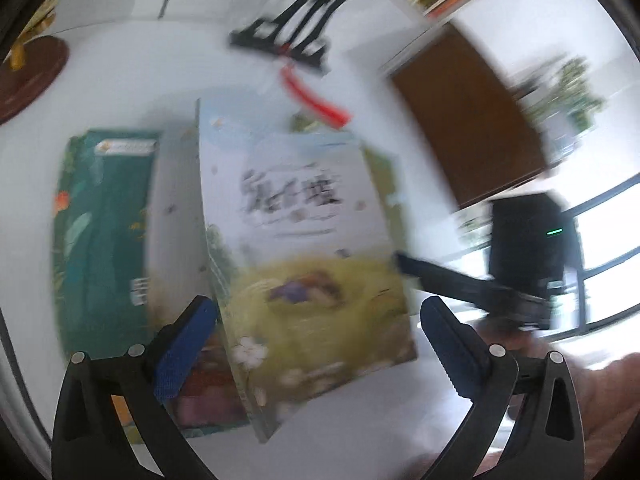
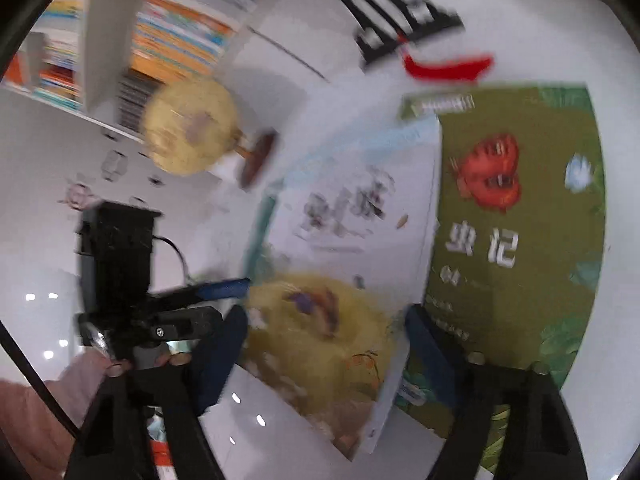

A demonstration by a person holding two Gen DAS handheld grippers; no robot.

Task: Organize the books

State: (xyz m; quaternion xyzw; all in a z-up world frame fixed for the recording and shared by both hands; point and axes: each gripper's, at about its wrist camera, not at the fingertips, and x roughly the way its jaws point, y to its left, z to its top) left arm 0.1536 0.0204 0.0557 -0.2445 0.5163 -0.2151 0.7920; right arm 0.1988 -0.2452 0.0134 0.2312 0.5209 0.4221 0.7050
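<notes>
A pale blue and yellow book (image 1: 304, 240) stands tilted above the white table (image 1: 180, 68), its spine toward the left. My left gripper (image 1: 318, 300) is wide open around its lower part, and neither blue pad (image 1: 184, 352) presses on it. A dark finger of my right gripper (image 1: 440, 276) reaches the book's right edge. In the right wrist view the same book (image 2: 340, 240) lies between the half-spread fingers of my right gripper (image 2: 326, 312). Blur hides whether they press on it. An olive-green book (image 2: 516, 220) lies flat to its right, and a teal book (image 1: 100, 220) lies flat on the left.
A black wire book stand (image 1: 288, 40) and a red strip (image 1: 316, 100) sit farther back on the table. A yellow globe (image 2: 188, 128) on a wooden base stands at the left. Shelves of books (image 2: 172, 44) line the wall. A person's hand (image 1: 600, 400) is at the lower right.
</notes>
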